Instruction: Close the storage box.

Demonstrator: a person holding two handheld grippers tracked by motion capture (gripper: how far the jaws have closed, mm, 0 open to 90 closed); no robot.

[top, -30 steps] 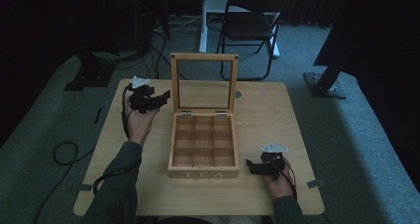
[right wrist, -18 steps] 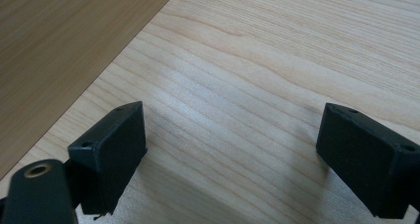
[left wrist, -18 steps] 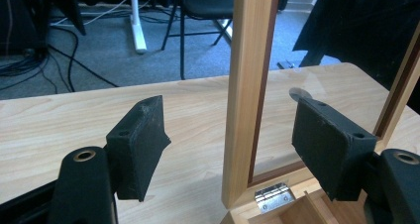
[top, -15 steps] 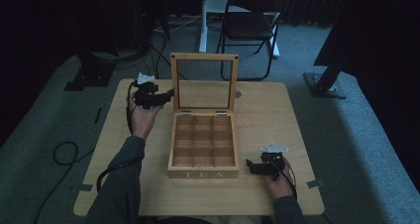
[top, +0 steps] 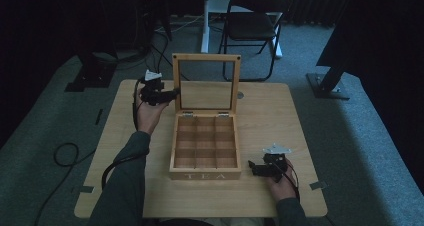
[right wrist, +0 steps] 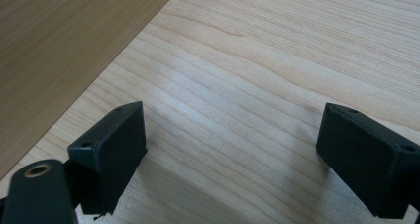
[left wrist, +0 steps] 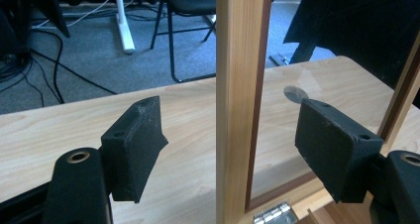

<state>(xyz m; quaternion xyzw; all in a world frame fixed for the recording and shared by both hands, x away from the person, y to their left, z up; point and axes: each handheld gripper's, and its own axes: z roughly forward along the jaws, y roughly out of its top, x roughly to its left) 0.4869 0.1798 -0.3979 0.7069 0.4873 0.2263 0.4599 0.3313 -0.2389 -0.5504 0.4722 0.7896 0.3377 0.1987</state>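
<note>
Wooden tea box [top: 205, 151] sits mid-table [top: 280, 111], long axis running front to back, the "TEA" front panel toward the person. Lid [top: 205, 83] stands upright at the far edge, hinged, facing the person. Left gripper [top: 170, 94]: jaws have just been opening, now wide, straddling the lid's left frame post without contact. Right gripper [top: 252, 167]: jaws wide apart, empty, just right of the box's front corner.
</note>
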